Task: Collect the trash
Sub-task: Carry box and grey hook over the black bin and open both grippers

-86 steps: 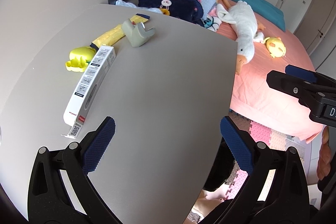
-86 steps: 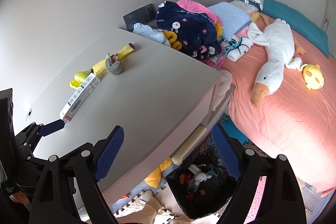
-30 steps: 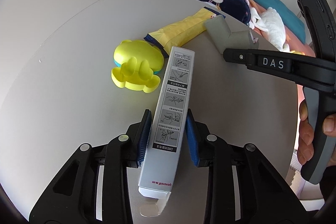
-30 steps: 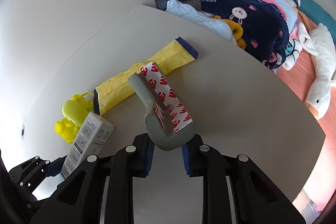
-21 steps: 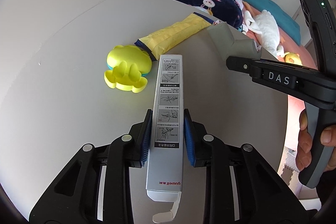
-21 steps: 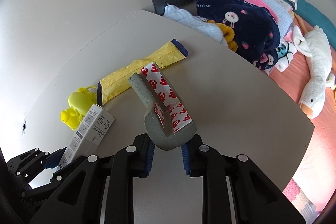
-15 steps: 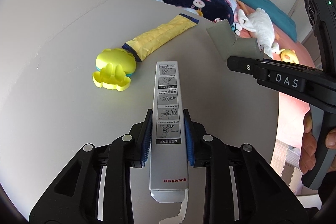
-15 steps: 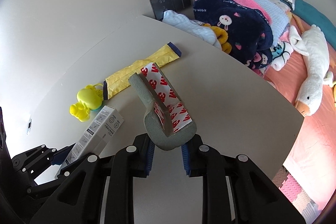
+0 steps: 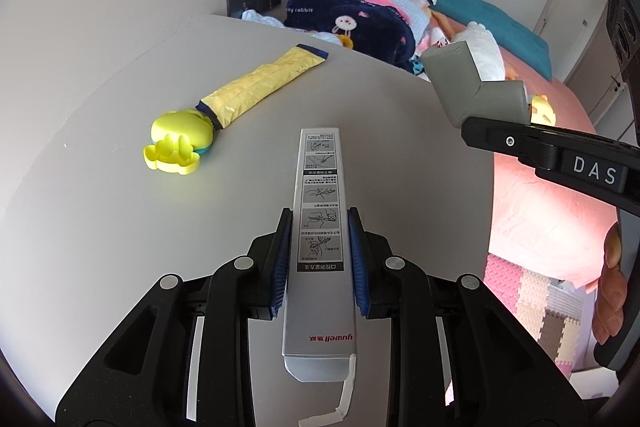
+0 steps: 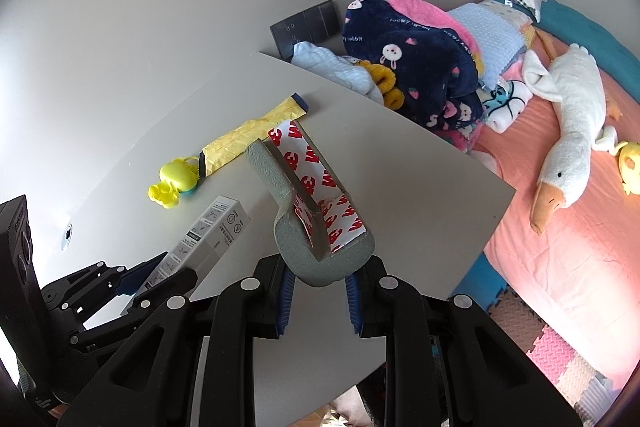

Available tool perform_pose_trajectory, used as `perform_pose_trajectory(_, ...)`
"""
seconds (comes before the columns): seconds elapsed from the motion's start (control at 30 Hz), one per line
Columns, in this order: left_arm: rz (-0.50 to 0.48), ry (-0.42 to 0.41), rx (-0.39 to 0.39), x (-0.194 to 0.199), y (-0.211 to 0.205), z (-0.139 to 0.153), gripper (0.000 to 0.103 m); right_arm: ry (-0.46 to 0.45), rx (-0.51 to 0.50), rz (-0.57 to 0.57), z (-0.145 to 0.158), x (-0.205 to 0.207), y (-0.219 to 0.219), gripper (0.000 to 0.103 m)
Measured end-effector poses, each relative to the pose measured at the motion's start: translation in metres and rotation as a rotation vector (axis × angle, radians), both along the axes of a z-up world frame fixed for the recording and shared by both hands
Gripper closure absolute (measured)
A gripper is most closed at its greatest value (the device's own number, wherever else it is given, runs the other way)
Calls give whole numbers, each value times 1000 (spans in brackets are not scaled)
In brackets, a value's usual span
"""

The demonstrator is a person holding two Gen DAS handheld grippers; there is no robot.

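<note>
My left gripper (image 9: pixel 319 259) is shut on a long silver carton (image 9: pixel 319 211) and holds it above the grey table (image 9: pixel 100 227). The carton also shows in the right wrist view (image 10: pixel 200 239). My right gripper (image 10: pixel 318 277) is shut on a grey foam corner guard (image 10: pixel 316 259) with red-and-white adhesive backing, lifted off the table. The guard shows in the left wrist view (image 9: pixel 468 87) at the right. A yellow wrapper (image 9: pixel 260 87) and a yellow toy (image 9: pixel 178 143) lie on the table behind.
A bed with a pink sheet (image 10: pixel 580 247), piled blankets (image 10: pixel 412 67) and a white plush goose (image 10: pixel 572 131) stands right of the table. Foam floor mats (image 10: pixel 552 355) lie below the table's right edge. A wall socket panel (image 10: pixel 306 25) sits behind the table.
Both grippers have risen and pulled back from the table, each carrying its item. The wrapper and the toy now look farther away.
</note>
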State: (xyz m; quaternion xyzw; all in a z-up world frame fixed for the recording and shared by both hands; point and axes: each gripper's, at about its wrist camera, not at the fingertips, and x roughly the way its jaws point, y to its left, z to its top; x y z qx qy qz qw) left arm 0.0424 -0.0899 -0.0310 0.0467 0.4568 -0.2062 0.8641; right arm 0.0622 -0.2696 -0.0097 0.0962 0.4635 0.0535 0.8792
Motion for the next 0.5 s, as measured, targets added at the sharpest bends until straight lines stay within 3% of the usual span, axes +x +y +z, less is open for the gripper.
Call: perform_pose_trajectory(0.5,-109,-54,6,-34,-57,28,77,-50,11,-72,20,-53,-50,79)
